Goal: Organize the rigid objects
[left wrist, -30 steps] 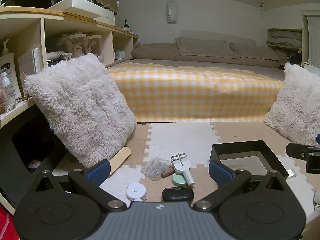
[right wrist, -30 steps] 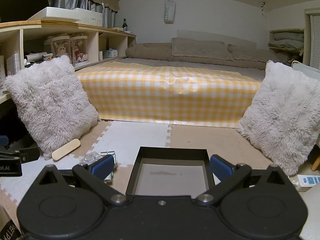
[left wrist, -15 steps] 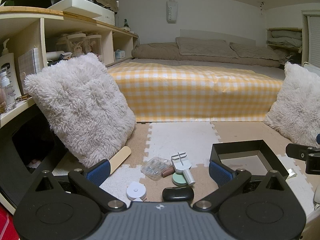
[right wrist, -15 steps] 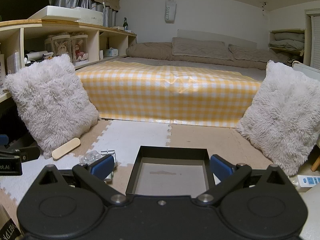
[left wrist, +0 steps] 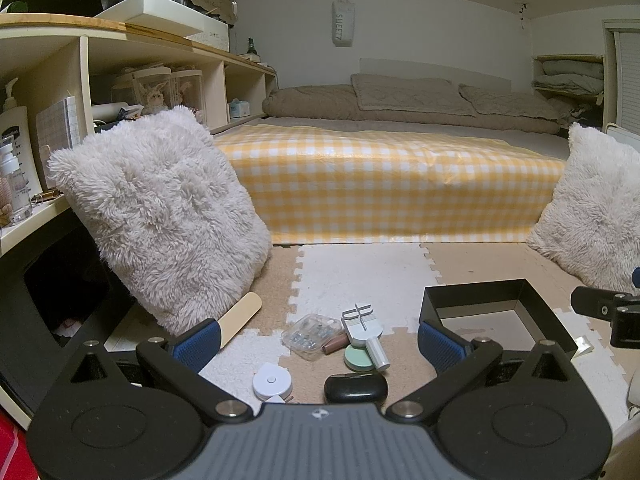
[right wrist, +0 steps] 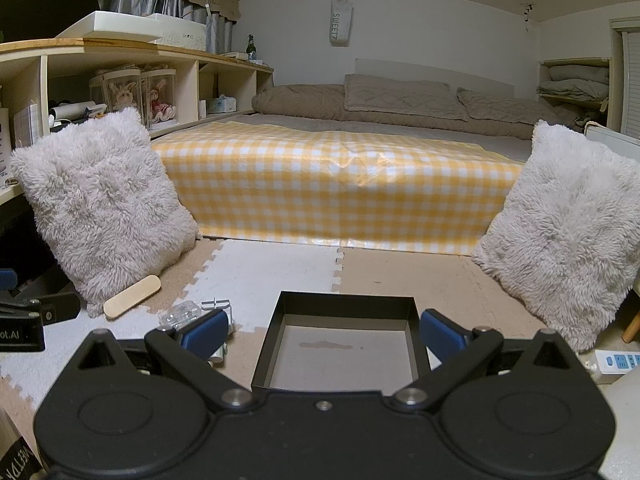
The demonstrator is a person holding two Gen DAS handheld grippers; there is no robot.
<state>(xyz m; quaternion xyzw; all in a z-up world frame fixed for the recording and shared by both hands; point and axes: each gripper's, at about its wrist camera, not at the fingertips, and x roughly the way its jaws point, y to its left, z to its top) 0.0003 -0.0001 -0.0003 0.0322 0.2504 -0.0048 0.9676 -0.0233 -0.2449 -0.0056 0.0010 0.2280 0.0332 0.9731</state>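
Small objects lie on the foam floor mat between my left gripper's [left wrist: 319, 340] open fingers: a clear plastic case [left wrist: 306, 332], a white metal tool [left wrist: 362, 326], a green round tin [left wrist: 358, 358], a brown tube [left wrist: 335, 345], a white tape measure [left wrist: 272, 384] and a black oval case [left wrist: 356, 389]. A flat wooden stick [left wrist: 240, 316] leans by the left cushion. The black tray [right wrist: 340, 344] sits empty between my right gripper's [right wrist: 323, 328] open fingers. In the left wrist view the black tray [left wrist: 486, 300] lies right of the pile.
Fluffy white cushions stand at the left [left wrist: 160, 216] and right [right wrist: 560, 224]. A yellow checked bed [left wrist: 380, 184] runs across the back. Shelves [left wrist: 48, 92] line the left wall. A white power strip [right wrist: 616, 362] lies at the far right.
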